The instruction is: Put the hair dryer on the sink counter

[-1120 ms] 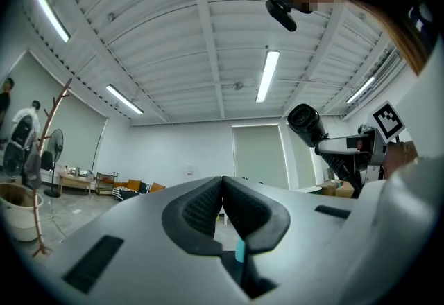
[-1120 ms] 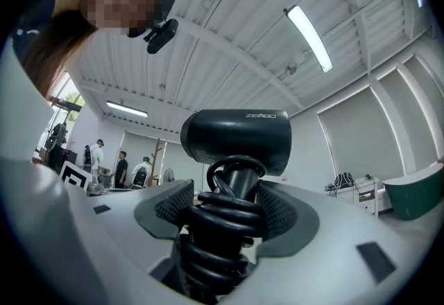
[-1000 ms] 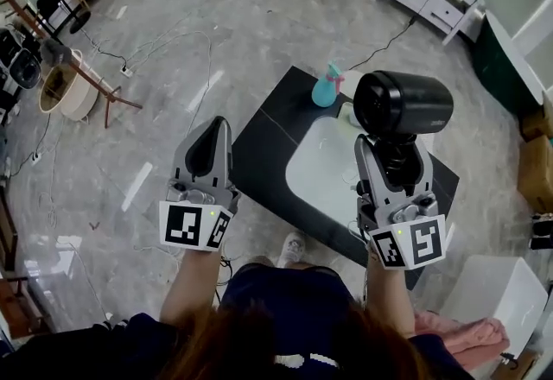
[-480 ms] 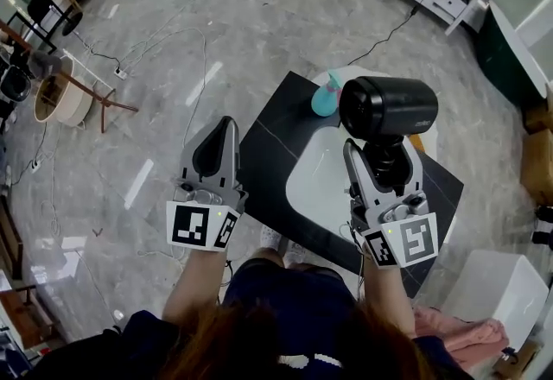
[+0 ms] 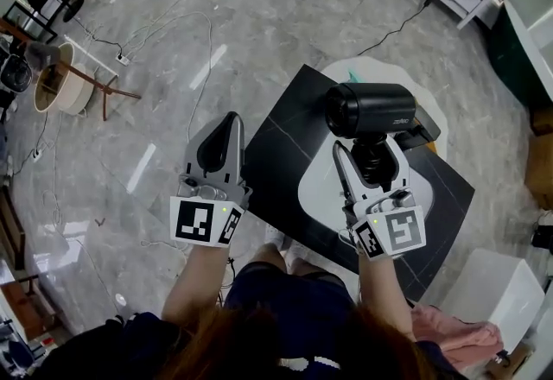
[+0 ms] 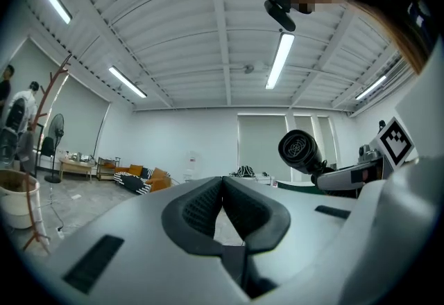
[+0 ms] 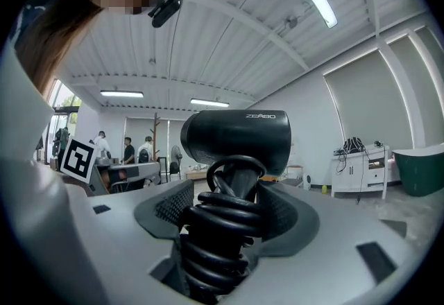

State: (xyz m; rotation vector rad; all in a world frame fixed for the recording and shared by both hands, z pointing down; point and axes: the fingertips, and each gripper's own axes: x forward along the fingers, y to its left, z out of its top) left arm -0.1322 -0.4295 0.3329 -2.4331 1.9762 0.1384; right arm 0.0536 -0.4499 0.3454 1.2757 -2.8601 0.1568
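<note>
We hold the matte black hair dryer (image 5: 371,110) upright over the dark desk (image 5: 275,149), with our right gripper (image 5: 370,161) jaws clamped on its cord-wrapped handle. Our left gripper (image 5: 228,121) jaws are pressed together, empty.

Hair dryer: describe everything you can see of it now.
The hair dryer is black, plastic by the look, its short barrel set crosswise atop the handle, which has the cord coiled round it. The right gripper is shut on that wrapped handle, holding it in the air over the sink counter; nothing else touches it.
</note>
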